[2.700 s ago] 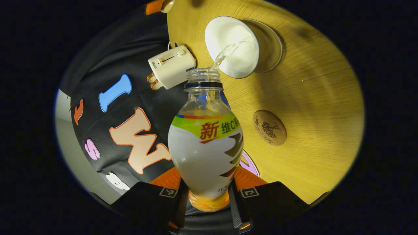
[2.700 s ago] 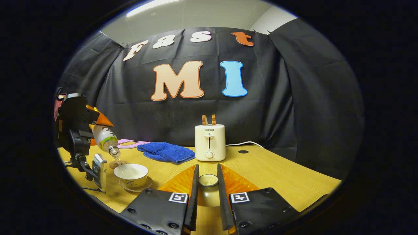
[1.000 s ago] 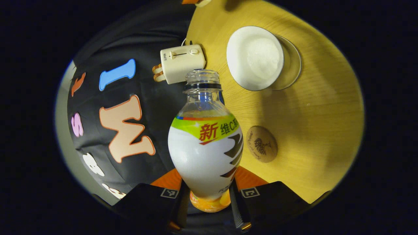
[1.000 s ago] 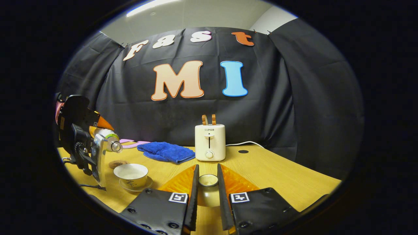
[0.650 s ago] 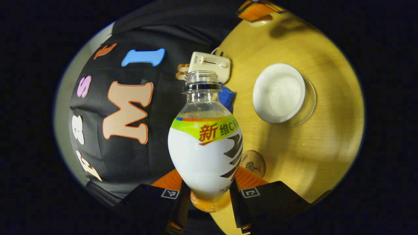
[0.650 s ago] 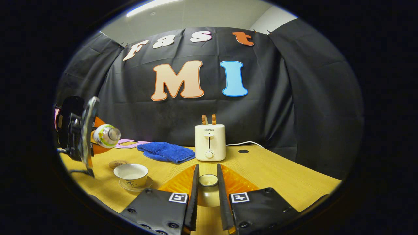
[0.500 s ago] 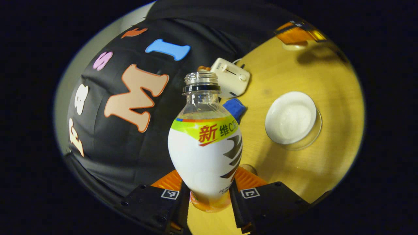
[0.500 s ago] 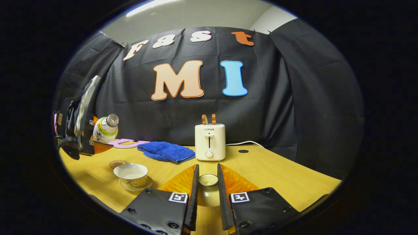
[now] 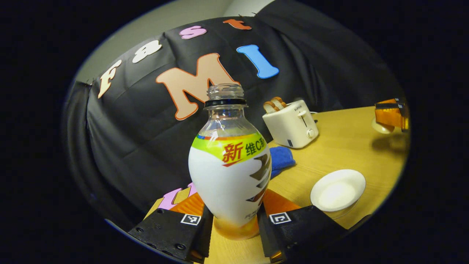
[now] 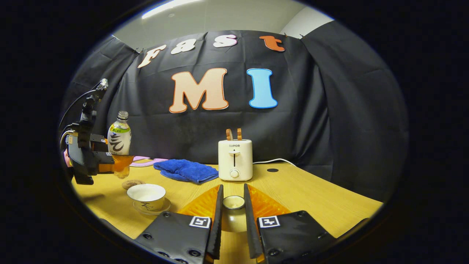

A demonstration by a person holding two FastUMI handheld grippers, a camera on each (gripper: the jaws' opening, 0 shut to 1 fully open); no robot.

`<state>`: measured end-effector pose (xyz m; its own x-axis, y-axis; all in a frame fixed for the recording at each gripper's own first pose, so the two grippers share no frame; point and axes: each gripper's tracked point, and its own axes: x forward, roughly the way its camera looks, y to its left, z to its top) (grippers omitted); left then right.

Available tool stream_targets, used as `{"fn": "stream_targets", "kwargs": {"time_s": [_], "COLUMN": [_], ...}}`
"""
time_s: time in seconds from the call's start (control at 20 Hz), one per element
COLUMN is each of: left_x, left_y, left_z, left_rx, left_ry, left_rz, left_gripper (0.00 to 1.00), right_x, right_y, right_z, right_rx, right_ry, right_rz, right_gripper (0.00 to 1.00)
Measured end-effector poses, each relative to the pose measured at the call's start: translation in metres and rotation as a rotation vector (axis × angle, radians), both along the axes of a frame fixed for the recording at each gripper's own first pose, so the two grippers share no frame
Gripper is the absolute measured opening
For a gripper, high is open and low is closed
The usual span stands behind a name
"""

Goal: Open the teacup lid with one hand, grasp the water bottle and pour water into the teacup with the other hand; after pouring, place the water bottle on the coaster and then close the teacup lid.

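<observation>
Now, nearest first.
Left gripper (image 9: 234,223): clenched on the base of the clear plastic water bottle with a white, green and orange label (image 9: 230,172), one finger on each side; the bottle stands upright with its neck uncapped.
Bottle in the right gripper view: the water bottle (image 10: 119,141) hangs in the left gripper (image 10: 110,163) above the table, over or just behind the round brown cork coaster (image 10: 132,183); whether its base touches the coaster I cannot tell.
Right gripper (image 10: 233,216): grasping the small white ceramic teacup lid (image 10: 233,203) between its fingers, lid held low over the yellow wooden table (image 10: 311,194).
Teacup: the open white ceramic teacup (image 10: 146,196) sits on its clear glass saucer (image 10: 161,209), ahead and to the left of the right gripper, near the coaster; from the left gripper it lies ahead to the right (image 9: 338,190).
Blue folded cloth (image 10: 187,171): farther back, left of the toaster.
Cream toaster (image 10: 235,160): straight ahead of the right gripper by the wall, two slices of toast in its slots, brand word on its front.
Writing: bottle label carries red and green Chinese characters.
</observation>
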<state>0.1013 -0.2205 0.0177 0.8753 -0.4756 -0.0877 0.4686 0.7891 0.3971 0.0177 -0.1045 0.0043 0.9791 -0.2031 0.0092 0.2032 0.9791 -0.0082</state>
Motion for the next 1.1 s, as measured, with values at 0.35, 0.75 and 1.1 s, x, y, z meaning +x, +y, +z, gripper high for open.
{"fn": "stream_targets", "kwargs": {"time_s": [0.35,0.75,1.1], "left_x": [0.024,0.047,0.05], "left_y": [-0.002,0.01,0.014], "left_z": [0.002,-0.026,-0.042], "left_rx": [-0.234,-0.368,-0.332], "left_ry": [0.066,0.167,0.199], "left_rz": [0.014,0.065,0.093], "left_gripper": [0.52,0.53,0.56], "right_x": [0.001,0.0,0.0], "right_y": [-0.001,-0.002,-0.003], "right_z": [0.0,0.0,0.0], "right_rx": [0.0,-0.001,-0.001], "right_ry": [0.001,0.0,0.0], "right_rz": [-0.008,-0.011,-0.012], "right_gripper": [0.33,0.34,0.34]}}
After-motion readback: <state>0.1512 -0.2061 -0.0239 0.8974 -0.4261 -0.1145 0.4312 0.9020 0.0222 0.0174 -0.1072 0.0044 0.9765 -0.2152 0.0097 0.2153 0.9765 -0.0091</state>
